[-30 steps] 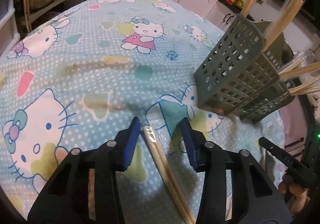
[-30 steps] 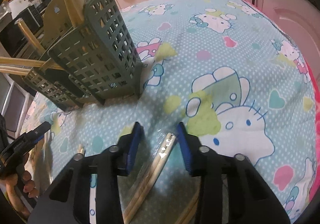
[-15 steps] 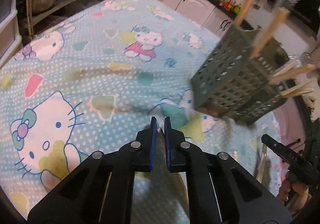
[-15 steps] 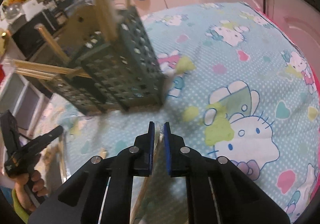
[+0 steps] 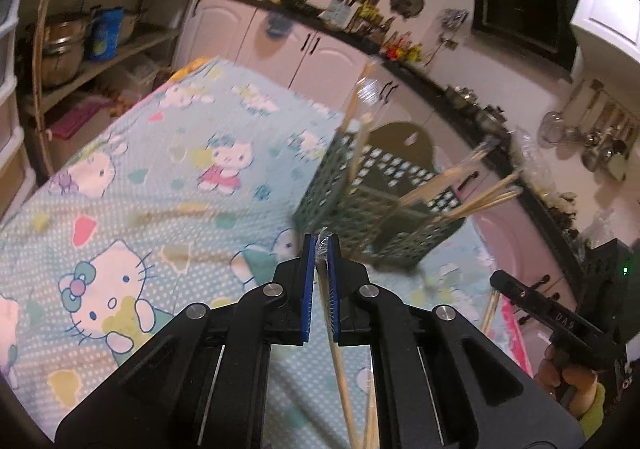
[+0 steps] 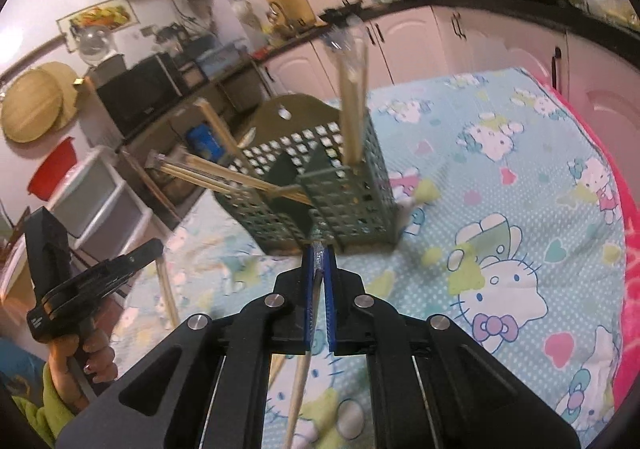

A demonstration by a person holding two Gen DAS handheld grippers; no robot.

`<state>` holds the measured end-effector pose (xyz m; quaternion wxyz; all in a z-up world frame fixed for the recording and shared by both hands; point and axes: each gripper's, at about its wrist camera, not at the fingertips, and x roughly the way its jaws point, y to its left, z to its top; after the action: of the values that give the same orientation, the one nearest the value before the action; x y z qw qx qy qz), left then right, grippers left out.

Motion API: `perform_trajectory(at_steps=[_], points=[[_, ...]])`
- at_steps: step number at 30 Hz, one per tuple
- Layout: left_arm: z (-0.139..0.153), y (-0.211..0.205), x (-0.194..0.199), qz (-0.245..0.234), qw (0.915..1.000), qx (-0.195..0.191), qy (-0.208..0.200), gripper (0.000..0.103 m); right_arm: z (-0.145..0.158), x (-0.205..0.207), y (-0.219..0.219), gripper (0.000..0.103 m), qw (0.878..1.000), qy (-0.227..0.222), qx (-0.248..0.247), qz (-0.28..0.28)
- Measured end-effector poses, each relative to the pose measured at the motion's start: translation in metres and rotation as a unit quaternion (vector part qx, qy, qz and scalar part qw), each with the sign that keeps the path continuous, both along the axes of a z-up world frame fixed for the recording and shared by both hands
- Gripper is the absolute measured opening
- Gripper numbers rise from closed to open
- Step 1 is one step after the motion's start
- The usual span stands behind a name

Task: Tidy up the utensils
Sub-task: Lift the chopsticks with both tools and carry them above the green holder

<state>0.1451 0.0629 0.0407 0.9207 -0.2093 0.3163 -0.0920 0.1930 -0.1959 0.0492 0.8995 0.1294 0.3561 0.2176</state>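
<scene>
A green perforated utensil holder (image 5: 376, 205) stands on the Hello Kitty tablecloth (image 5: 120, 189) and holds several wrapped wooden chopsticks; it also shows in the right wrist view (image 6: 320, 189). My left gripper (image 5: 321, 249) is shut on a plastic-wrapped pair of chopsticks (image 5: 340, 369), lifted above the cloth just in front of the holder. My right gripper (image 6: 319, 253) is shut on another wrapped pair of chopsticks (image 6: 300, 389), also raised in front of the holder. Each gripper shows in the other's view, the right one (image 5: 532, 301) and the left one (image 6: 92, 277).
Kitchen cabinets (image 5: 288, 45) and a dark counter run behind the table. Open shelves with pots (image 5: 68, 45) stand at the left. A pink blanket edge (image 6: 628, 249) lies along the table's right side. Drawers (image 6: 100, 205) stand beyond the holder.
Both grippers closed on wrapped chopstick pairs lying on the cloth, then lifted them off the table and tilted up, so the kitchen now fills the upper views.
</scene>
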Motion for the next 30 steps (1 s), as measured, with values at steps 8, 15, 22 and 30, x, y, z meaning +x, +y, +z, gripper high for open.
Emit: perform_trajectory(at_steps=[8,15,22,30], points=[[0.032,-0.006,-0.012,-0.015,0.9991,0.000,-0.040,0.002,0.031,-0.029,0.006,0.005,0.999,-0.045,0.006,0.017],[0.055,-0.014,-0.016,-0.028,0.9973,0.008,-0.067,0.002,0.054,-0.039,0.010,0.004,0.997,-0.079,-0.003,0.023],[0.072,-0.024,-0.015,-0.042,0.9951,0.013,-0.089,0.002,0.072,-0.042,0.010,0.004,0.994,-0.108,-0.007,0.021],[0.094,-0.036,-0.011,-0.061,0.9918,0.022,-0.110,0.000,0.093,-0.041,0.011,0.004,0.989,-0.143,-0.016,0.016]])
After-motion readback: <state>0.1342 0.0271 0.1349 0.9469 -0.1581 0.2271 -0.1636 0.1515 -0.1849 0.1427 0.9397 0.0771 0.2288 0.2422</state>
